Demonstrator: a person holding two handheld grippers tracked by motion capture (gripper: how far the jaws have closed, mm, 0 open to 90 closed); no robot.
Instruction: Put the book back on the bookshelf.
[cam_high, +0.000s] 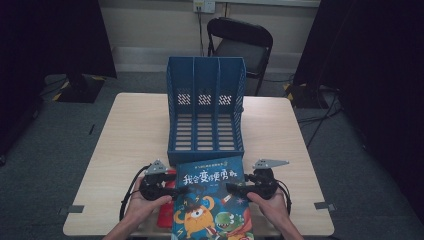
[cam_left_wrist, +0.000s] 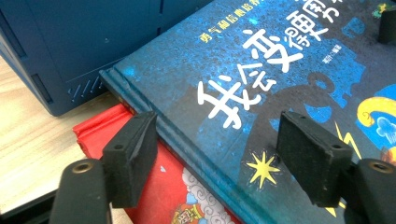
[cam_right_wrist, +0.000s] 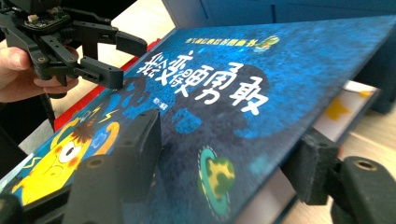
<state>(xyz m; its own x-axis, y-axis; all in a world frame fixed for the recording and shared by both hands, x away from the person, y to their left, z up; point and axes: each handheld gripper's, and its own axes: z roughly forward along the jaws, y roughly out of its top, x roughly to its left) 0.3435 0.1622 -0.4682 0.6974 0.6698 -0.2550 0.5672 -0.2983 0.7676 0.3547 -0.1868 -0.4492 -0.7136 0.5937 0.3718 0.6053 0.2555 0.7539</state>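
A blue picture book (cam_high: 212, 200) with white characters and cartoon monsters lies at the table's front edge, on top of a red book (cam_high: 167, 210). My left gripper (cam_high: 177, 191) stands open at the blue book's left edge. In the left gripper view it (cam_left_wrist: 219, 158) straddles the spine of the blue book (cam_left_wrist: 261, 70), one jaw over the red book (cam_left_wrist: 102, 126), the other over the cover. My right gripper (cam_high: 232, 189) is open at the right edge. In its own view my right gripper (cam_right_wrist: 229, 163) has one jaw over the cover (cam_right_wrist: 233, 70) and one beside the pages (cam_right_wrist: 345, 107).
A blue three-slot file organizer (cam_high: 205, 110) stands mid-table, just behind the books, its open slots facing me. The wooden table (cam_high: 130, 135) has bare room on both sides. A black chair (cam_high: 240, 42) stands beyond the far edge. My left gripper (cam_right_wrist: 122, 60) shows in the right gripper view.
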